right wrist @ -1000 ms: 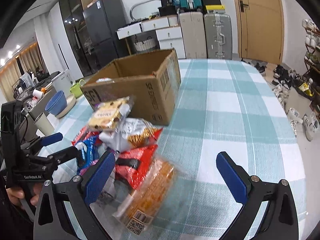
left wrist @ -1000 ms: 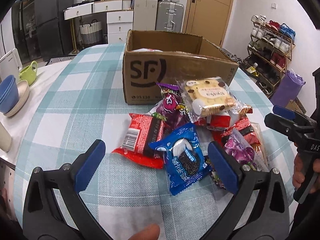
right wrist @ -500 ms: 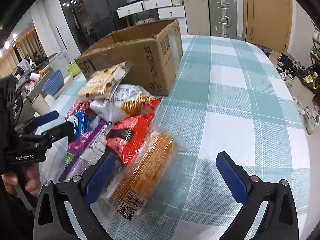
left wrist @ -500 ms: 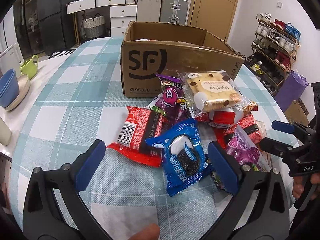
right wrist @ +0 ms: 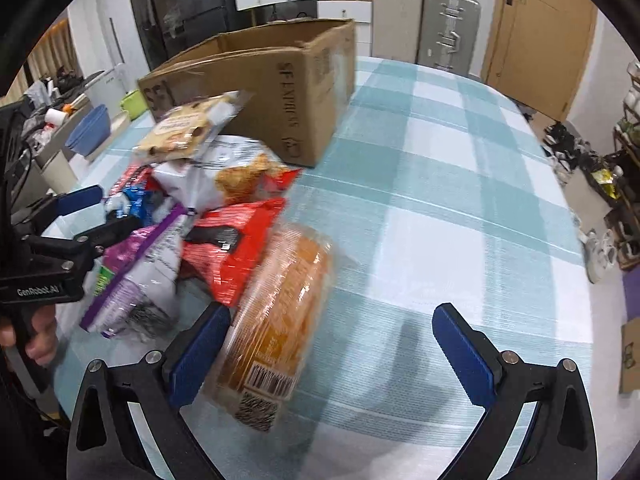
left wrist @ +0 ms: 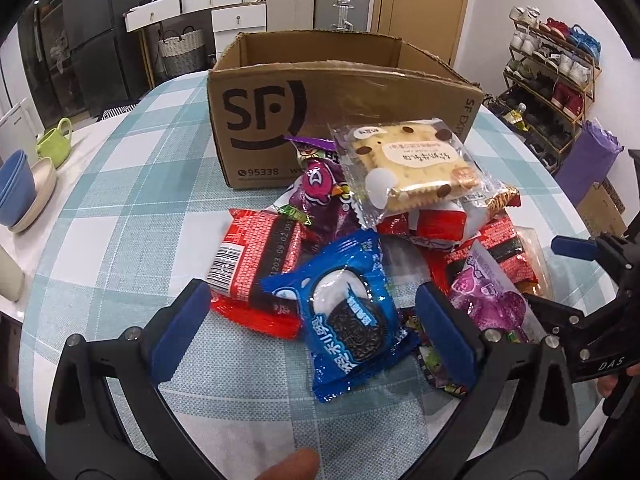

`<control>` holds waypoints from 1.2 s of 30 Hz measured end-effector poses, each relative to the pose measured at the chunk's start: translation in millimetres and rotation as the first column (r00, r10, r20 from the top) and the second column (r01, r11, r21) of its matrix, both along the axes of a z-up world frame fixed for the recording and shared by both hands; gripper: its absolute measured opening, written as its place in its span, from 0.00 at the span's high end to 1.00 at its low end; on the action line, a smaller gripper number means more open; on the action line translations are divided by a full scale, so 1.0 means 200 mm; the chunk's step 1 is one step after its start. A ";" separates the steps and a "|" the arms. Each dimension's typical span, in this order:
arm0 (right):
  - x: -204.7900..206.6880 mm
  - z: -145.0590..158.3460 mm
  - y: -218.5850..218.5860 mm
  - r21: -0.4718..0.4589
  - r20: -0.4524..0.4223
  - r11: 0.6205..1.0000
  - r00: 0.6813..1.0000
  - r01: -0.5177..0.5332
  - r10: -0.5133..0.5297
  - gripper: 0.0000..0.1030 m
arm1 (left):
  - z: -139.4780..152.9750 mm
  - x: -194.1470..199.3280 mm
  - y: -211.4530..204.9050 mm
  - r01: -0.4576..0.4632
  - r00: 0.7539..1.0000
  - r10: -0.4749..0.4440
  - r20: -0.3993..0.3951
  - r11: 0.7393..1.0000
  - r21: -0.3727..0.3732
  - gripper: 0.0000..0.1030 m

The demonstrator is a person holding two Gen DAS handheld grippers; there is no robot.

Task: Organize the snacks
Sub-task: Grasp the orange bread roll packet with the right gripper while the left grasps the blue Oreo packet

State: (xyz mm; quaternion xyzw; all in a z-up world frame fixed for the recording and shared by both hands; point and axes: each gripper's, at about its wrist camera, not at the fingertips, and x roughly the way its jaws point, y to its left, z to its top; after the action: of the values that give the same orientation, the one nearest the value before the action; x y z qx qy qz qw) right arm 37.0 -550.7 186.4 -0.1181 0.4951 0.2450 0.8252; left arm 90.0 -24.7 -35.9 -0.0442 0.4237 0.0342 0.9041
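Left tool [left wrist: 312, 330] spread wide, blue cookie pack [left wrist: 352, 316] btwn fingers, not gripped. Right tool [right wrist: 326, 354] also spread, orange pack [right wrist: 280, 320] touching its left finger.

snack pile [right wrist: 224, 216] beside cardboard box [right wrist: 280, 92]

On the cardboard box [left wrist: 344, 92] we read "SF" and "95338" on its front and "SF EXPRESS" on its side. The red packet [left wrist: 256, 264] carries "1203 09:02". We read "DAS" on the right tool [left wrist: 600, 300] and "GenRobot.AI" on the left tool [right wrist: 60, 232].
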 end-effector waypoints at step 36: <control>-0.03 -0.01 0.00 0.062 -0.009 0.996 0.997 -0.071 0.071 0.58 | -0.02 -0.07 -0.08 0.099 0.995 -0.099 -0.003 0.995 0.015 0.58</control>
State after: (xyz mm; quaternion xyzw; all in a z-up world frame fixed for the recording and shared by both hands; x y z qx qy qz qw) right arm 31.7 -550.8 184.4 -0.1087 0.4874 0.2900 0.8164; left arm 75.7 -40.2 -40.3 -0.0161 0.4261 -0.0075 0.9045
